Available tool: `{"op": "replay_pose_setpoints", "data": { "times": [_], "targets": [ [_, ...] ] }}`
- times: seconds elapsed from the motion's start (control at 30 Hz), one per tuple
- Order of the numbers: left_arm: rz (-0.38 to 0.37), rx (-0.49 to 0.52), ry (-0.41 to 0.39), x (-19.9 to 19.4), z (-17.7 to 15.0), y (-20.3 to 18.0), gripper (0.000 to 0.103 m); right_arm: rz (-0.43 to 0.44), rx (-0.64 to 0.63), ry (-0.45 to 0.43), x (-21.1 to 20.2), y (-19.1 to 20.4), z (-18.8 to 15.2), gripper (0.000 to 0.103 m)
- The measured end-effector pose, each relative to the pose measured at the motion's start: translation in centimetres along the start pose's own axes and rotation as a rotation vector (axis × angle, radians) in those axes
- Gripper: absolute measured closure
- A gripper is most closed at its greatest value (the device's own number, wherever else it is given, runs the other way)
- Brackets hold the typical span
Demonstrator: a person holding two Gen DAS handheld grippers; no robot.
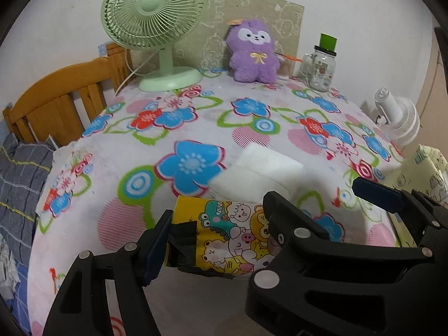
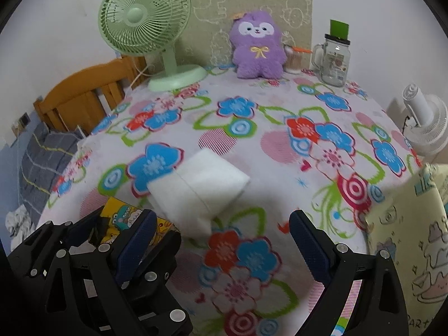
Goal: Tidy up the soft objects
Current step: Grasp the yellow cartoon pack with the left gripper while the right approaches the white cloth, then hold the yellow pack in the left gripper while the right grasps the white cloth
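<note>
A yellow cartoon-printed soft pack (image 1: 235, 240) lies at the near edge of the flowered blanket (image 1: 112, 173). My left gripper (image 1: 217, 218) is shut on it, one pad on each side. Just beyond the pack rests a white soft pad (image 1: 266, 168). In the right wrist view that white pad (image 2: 198, 184) sits just ahead of my right gripper (image 2: 221, 229), which stands open above the blanket with only the pad's near corner between its fingers. The pack (image 2: 120, 212) shows at the lower left there. A purple plush toy (image 2: 259, 47) sits upright at the back against the wall.
A green desk fan (image 1: 154, 14) stands back left, and a glass jar (image 1: 322, 67) with a green lid back right. A white fan (image 1: 397, 120) is off the right edge. A wooden headboard (image 1: 61, 103) and grey plaid bedding (image 1: 19, 182) lie left. A pale yellow printed cloth (image 2: 414, 252) is at the right.
</note>
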State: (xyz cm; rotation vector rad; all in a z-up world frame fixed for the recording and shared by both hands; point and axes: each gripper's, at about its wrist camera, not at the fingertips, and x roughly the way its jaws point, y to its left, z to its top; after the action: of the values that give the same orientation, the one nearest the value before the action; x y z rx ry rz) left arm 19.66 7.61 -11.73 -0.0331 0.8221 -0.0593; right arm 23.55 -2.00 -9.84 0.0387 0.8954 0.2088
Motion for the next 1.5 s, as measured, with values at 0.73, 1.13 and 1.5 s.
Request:
{"op": "replay_pose_setpoints", "data": {
  "times": [0.73, 1.13, 1.5],
  "targets": [
    [0.030, -0.001, 0.036, 3.6, 2.1, 2.3, 0.028, 0.016, 0.009, 0.037, 5.4, 1.5, 2.7, 0.006],
    [0.009, -0.001, 0.066, 4.1, 1.8, 2.4, 0.028, 0.020, -0.017, 0.096, 7.4, 1.2, 2.9, 0.015],
    [-0.003, 0.027, 0.072, 3.6, 1.2, 1.5, 0.028, 0.043, -0.028, 0.092, 6.1, 1.2, 1.9, 0.043]
  ]
}}
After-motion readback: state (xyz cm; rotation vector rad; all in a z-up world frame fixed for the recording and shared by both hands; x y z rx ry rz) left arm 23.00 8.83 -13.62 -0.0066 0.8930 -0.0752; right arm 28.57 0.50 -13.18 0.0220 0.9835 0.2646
